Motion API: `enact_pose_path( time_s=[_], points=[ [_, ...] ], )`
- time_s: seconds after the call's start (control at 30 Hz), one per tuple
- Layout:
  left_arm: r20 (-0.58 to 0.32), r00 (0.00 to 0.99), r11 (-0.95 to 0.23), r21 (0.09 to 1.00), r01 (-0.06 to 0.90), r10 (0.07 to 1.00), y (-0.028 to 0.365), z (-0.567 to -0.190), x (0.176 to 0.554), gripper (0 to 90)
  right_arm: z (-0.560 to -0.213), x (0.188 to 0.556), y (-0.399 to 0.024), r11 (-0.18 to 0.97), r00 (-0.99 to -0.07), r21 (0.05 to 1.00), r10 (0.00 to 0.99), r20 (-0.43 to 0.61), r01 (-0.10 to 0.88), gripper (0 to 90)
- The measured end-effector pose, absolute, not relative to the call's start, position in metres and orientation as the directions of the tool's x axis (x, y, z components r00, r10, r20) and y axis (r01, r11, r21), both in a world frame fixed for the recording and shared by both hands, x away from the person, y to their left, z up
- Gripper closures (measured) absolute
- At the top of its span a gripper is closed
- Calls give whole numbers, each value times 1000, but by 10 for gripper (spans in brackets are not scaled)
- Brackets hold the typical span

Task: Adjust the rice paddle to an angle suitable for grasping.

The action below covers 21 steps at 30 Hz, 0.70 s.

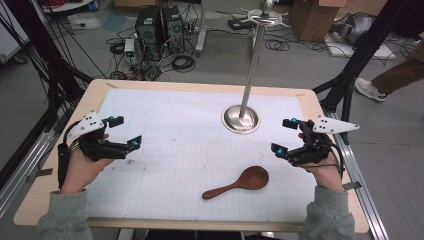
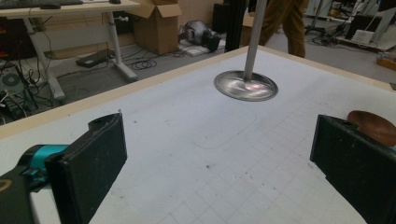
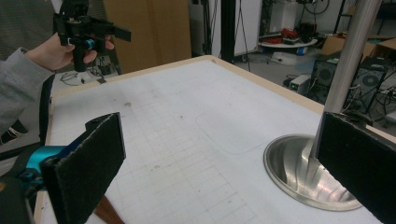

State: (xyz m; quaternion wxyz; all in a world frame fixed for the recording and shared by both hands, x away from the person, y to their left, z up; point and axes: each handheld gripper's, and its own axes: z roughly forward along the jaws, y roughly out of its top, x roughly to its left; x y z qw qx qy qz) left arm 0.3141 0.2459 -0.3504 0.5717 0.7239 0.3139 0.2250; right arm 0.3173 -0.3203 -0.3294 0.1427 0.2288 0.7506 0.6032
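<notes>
Both jaws apart and empty; dark brown wooden spoon (image 1: 239, 183) lies flat near table front, nearest right gripper (image 1: 286, 135), left gripper (image 1: 126, 132) well apart: approach its slim handle squarely, low.

Even, diffuse overhead light falls on the white table (image 1: 190, 150), bright enough to wash the faint grid near its far edge in the high view. Shadows are soft and short: a small one hugs the wooden spoon (image 1: 239, 182) near the near edge. The polished stand base (image 1: 241, 119) carries bright glare streaks, with a pinkish glint on it in the left gripper view. The high view is slightly soft overall. In both gripper views the near black jaws are blurred, and straight table edges bow slightly toward the corners.
</notes>
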Motion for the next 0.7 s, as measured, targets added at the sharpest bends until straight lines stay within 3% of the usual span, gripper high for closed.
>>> enact_pose_path(
  time_s=[0.57, 0.7],
  points=[
    [-30, 706, -153, 969, 194, 707, 244, -349, 313, 42, -335, 319, -314, 192, -866, 961, 495, 79, 198, 3],
    [-25, 710, -156, 970, 188, 704, 243, -348, 312, 43, -339, 321, -312, 195, -880, 958, 465, 98, 210, 57]
  ],
)
